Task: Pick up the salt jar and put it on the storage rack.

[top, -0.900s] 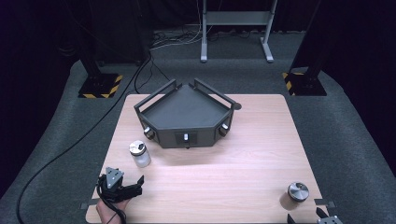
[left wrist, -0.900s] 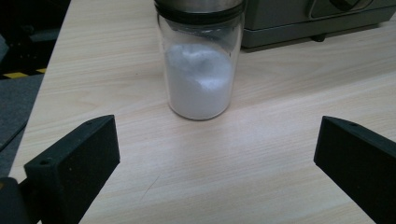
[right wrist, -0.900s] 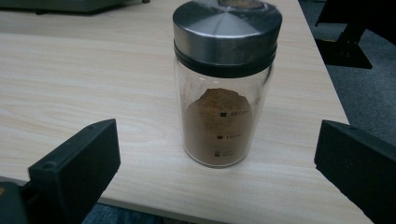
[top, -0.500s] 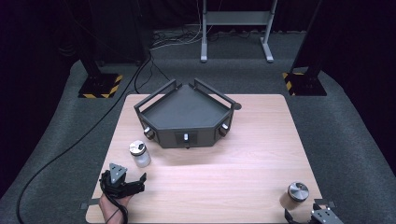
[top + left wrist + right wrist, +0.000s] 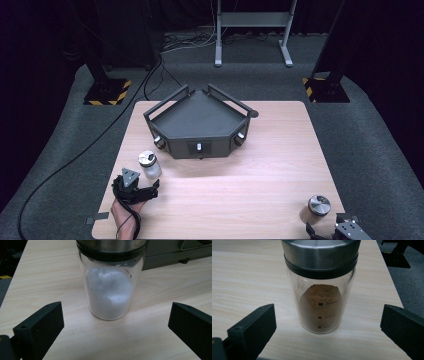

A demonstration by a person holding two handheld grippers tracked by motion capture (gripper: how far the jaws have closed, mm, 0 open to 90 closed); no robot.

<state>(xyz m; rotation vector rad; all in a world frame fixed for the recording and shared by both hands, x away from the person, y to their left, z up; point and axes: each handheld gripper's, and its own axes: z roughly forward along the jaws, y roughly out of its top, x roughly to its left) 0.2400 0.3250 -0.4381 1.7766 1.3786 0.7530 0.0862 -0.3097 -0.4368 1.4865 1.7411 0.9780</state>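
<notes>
Probably a recording lab: black curtains [image 5: 45, 40], hazard-striped stand bases [image 5: 106, 92], floor cables [image 5: 75, 160].

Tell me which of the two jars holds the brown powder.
The jar near the table's right front corner, in front of the right gripper. The other jar, by the left gripper, holds white powder.

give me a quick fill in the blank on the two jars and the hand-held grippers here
1. The jar before the left hand-held gripper holds a ____ powder.
2. The jar before the right hand-held gripper holds a ____ powder.
3. Both jars stand ____ on the table.
4. The jaws of both hand-held grippers are ____.

Missing words: white; brown; upright; open
</notes>
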